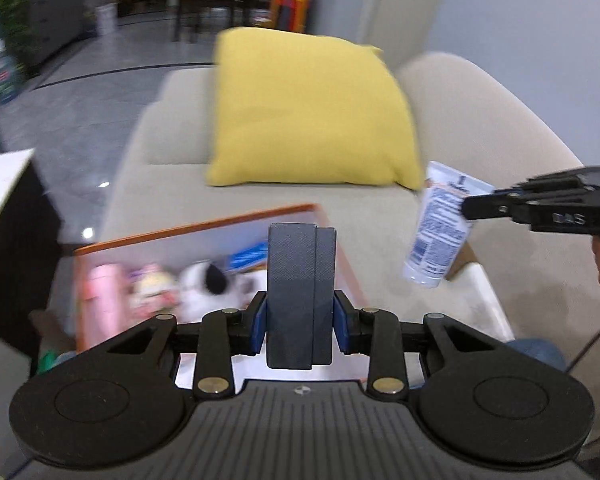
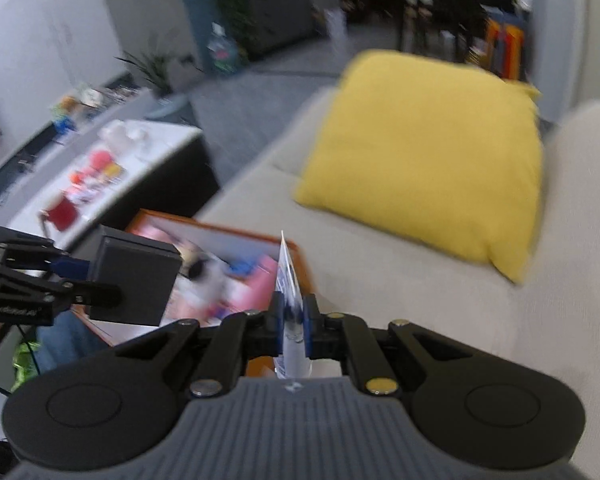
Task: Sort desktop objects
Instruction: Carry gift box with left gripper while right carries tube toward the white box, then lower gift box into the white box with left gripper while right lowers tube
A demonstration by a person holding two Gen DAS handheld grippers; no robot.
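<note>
With several things already lying in the orange-rimmed box (image 1: 204,226) just below both tools, the left gripper (image 1: 300,316) clamps a dark case (image 1: 300,292) and the right gripper (image 2: 293,330) pinches a white tube (image 1: 440,228), both seemingly awaiting deposit.

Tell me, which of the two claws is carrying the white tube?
The right gripper holds the white tube, pinched at its flat end. The left gripper instead clamps a dark grey box, above the orange-rimmed bin.

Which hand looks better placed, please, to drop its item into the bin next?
Left, probably. The left gripper, shut on the dark box, hangs right over the bin. The right gripper holds the tube off to the side, above the sofa.
</note>
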